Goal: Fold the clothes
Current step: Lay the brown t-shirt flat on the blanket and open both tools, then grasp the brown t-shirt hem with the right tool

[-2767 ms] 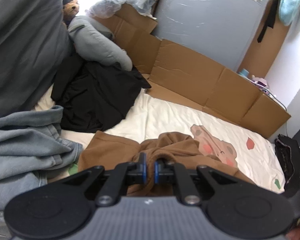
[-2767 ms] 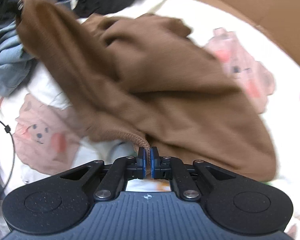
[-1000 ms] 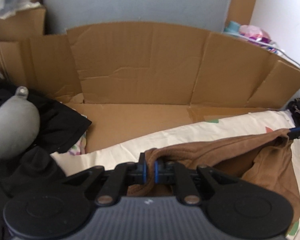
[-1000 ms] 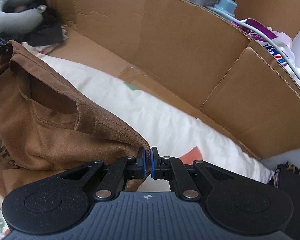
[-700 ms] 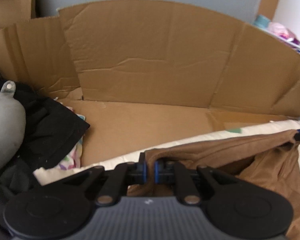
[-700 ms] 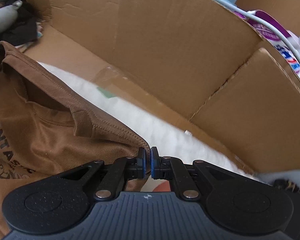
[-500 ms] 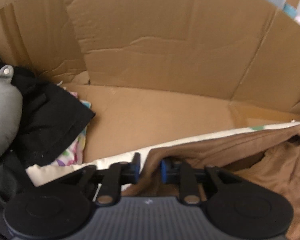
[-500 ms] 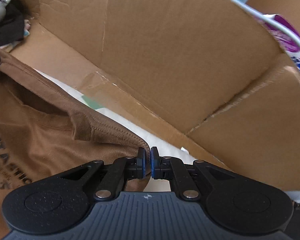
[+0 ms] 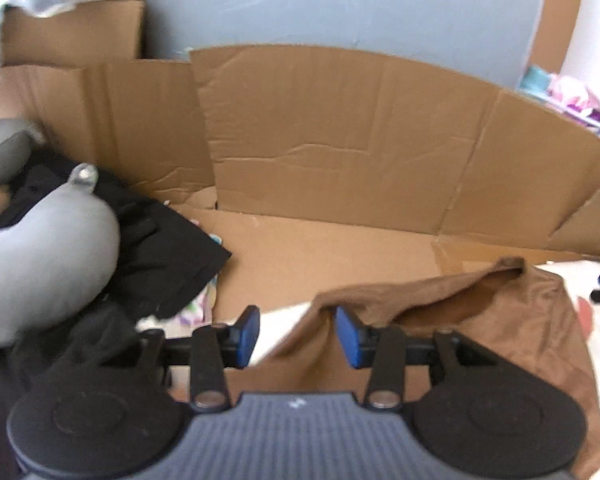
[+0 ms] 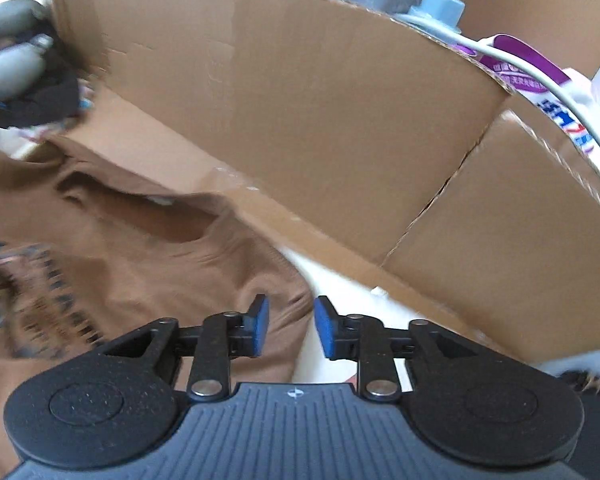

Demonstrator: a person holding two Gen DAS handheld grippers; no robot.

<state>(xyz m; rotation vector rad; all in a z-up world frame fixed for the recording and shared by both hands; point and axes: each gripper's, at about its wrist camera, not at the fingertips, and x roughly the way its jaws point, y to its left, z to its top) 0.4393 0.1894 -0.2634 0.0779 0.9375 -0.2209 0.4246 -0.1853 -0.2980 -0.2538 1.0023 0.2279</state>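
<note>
Both tongs stand released. The left gripper (image 9: 296, 330) has just been opening its jaws, and the shoulder edge of the brown shirt (image 9: 500, 312) lies between the blue pads (image 9: 247, 334) without being pressed. The right gripper (image 10: 288, 326) has likewise just been opening; the shirt's other edge (image 10: 140, 264) sits under its left pad, slack on the white bedsheet (image 10: 340, 296). Left of the left tongs lie a black garment (image 9: 160, 252) and a grey cushion (image 9: 40, 252). Beyond both tongs stands a cardboard wall (image 9: 340, 140), with a grey panel (image 9: 340, 4) farther back. Past the right tongs' cardboard, what seems to be a detergent bottle (image 10: 540, 76) shows, blurred.
</note>
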